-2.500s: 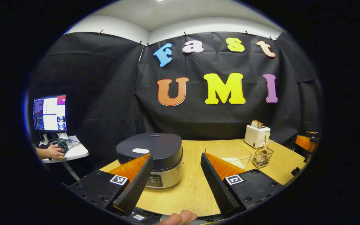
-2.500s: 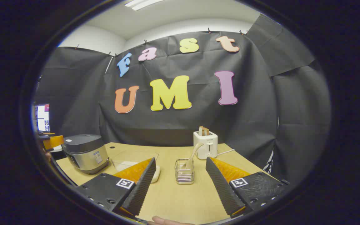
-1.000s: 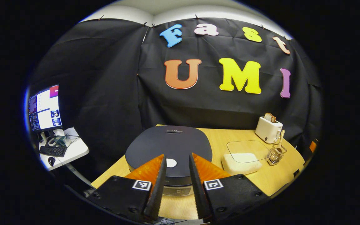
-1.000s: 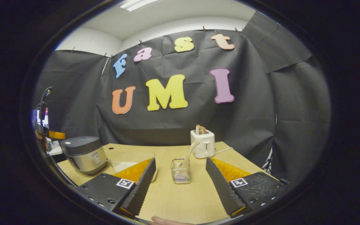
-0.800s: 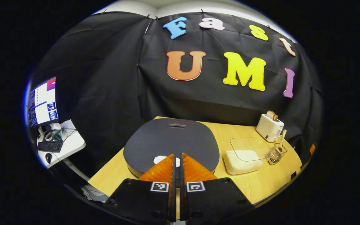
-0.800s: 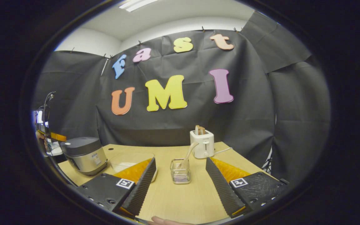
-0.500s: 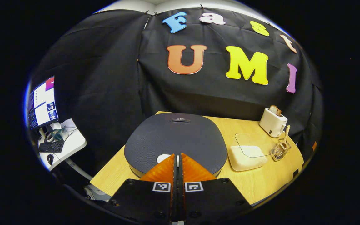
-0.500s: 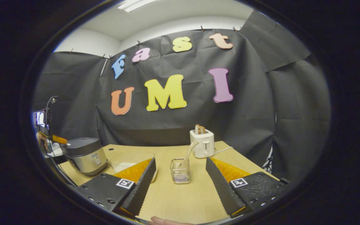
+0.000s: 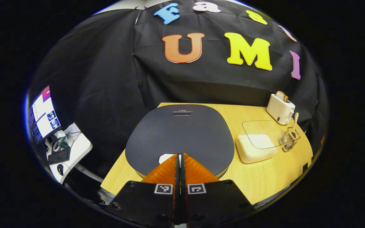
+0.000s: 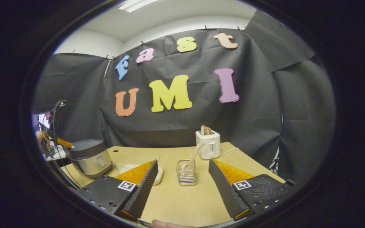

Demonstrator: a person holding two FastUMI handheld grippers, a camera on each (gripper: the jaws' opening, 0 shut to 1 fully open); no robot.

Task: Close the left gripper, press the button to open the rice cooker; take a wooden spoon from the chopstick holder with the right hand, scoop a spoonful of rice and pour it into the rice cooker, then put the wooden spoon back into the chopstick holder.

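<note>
Rice cooker (image 9: pixel 180 136) button (image 9: pixel 166 157) sits right under the left gripper (image 9: pixel 180 158), fingers pinched together into one blunt tip for pressing, lid down, while the right gripper (image 10: pixel 182 177) waits wide open, empty, facing the chopstick holder (image 10: pixel 186 172).

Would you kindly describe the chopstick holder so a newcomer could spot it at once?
On the wooden table, look just in front of the white toaster. The chopstick holder is the small wire basket there, the one with a wooden spoon leaning out.
</note>
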